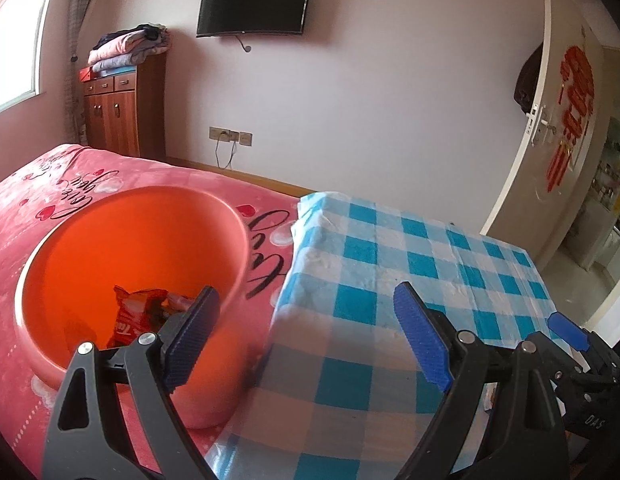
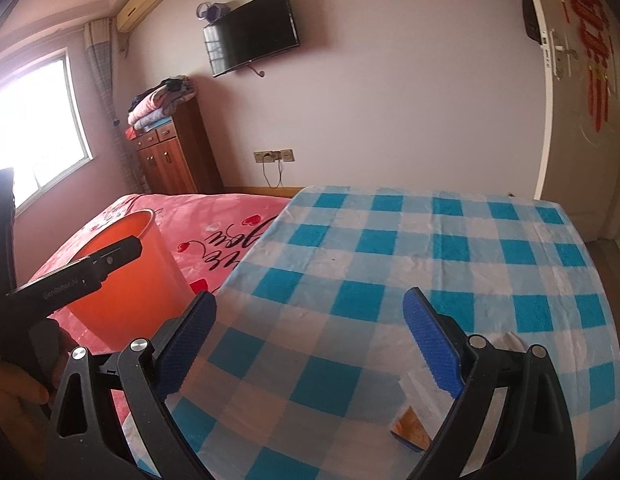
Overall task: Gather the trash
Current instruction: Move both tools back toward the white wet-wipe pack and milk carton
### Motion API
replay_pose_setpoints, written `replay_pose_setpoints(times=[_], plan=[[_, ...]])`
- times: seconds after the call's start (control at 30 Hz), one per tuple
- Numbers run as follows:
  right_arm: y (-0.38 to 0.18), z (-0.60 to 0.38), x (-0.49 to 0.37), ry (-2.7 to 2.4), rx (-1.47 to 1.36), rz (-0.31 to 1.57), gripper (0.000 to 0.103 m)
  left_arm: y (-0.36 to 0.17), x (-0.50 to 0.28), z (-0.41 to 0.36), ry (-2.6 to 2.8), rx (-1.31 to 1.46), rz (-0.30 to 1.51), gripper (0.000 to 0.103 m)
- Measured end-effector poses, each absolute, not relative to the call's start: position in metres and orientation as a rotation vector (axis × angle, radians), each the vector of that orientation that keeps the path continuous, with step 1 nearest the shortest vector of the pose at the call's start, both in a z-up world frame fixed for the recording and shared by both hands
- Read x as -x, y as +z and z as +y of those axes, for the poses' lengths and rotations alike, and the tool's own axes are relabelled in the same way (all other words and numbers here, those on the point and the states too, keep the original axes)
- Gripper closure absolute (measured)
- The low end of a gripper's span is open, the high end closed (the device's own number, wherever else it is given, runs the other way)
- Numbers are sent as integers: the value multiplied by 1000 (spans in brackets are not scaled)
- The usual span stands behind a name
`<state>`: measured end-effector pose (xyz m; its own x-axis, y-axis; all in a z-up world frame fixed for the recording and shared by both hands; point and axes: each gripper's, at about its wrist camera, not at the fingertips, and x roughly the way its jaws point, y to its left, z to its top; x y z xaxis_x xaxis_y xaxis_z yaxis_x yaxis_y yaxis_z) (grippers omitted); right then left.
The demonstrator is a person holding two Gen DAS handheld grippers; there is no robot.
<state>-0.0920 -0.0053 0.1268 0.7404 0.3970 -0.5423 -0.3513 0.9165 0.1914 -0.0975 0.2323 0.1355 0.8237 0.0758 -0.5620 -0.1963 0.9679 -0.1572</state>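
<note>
With 2 wrappers in the round orange plastic bin (image 1: 141, 248), both grippers, left (image 1: 305, 336) and right (image 2: 310, 344), gape empty. Next, probably: right closes on near-right orange-edged scrap (image 2: 410, 428) on checked blue-white tablecloth (image 2: 430, 248).

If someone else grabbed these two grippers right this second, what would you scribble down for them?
Left gripper: open, empty, over the edge between the orange bin and the checked table.
Right gripper: open, empty, over the checked table.
The bin stands on the pink bedspread beside the table. A red wrapper and some other bits already lie inside it.
Left to do: a small flat item, orange-brown with a dark edge, lies near the table's front by the right gripper's right finger. It looks like the next piece to bin. No other trash shows on the table.
</note>
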Motion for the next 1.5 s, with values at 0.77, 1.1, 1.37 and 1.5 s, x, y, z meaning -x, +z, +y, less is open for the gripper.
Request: replay_pose_setpoints(times=[0.77, 1.1, 1.37, 1.5], plan=[[92, -82, 111, 273, -158, 625, 10, 111, 92, 151, 25, 114, 669, 14], [75, -116, 111, 235, -223, 637, 10, 98, 87, 118, -23, 65, 698, 14], [67, -152, 106, 174, -296, 638, 10, 85, 83, 90, -79, 12, 726, 14], [63, -172, 103, 121, -303, 629, 10, 78, 83, 75, -123, -13, 746, 14]])
